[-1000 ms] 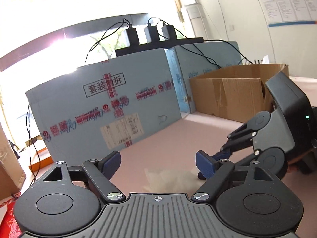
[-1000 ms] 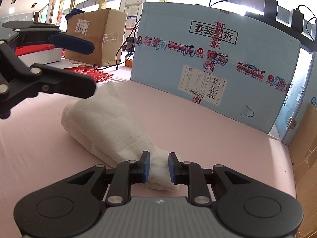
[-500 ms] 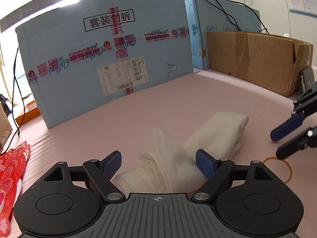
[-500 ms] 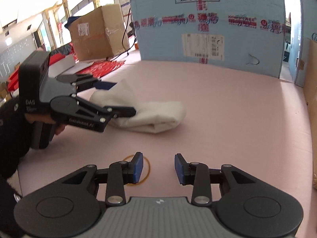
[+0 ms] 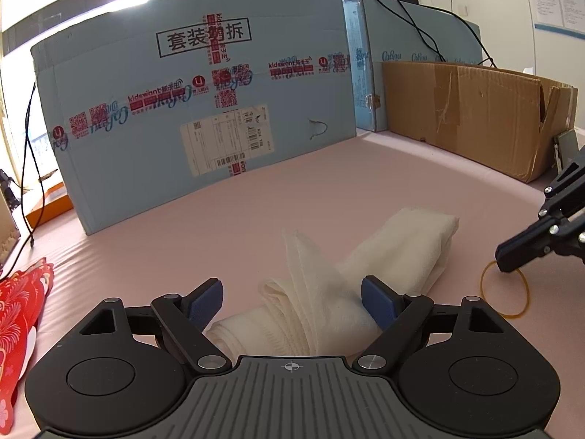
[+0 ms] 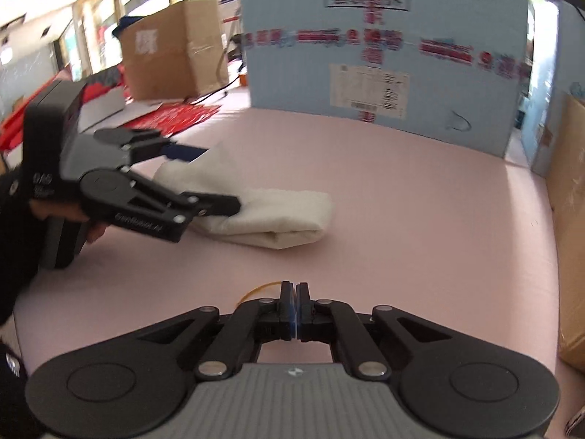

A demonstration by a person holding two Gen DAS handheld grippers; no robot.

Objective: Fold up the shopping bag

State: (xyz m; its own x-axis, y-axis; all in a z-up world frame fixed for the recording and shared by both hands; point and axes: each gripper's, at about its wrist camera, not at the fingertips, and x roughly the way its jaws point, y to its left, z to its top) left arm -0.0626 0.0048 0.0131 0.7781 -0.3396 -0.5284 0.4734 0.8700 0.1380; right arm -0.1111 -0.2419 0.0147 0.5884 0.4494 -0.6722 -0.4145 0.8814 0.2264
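Observation:
The white shopping bag lies rolled into a long bundle on the pink table, with a loose flap standing up at its near end; it also shows in the right wrist view. My left gripper is open, its blue pads either side of the bundle's near end; it shows from the side in the right wrist view. My right gripper is shut on a yellow rubber band, which lies on the table right of the bag. The right gripper's tip touches that band.
A large blue carton stands behind the table, with a brown cardboard box at the back right. Red printed paper lies at the left edge. Another brown box and red sheets sit beyond the left side.
My right gripper let go of the bag's end, moved back to the rubber band and closed on it. My left gripper came down around the bag's other end, staying open.

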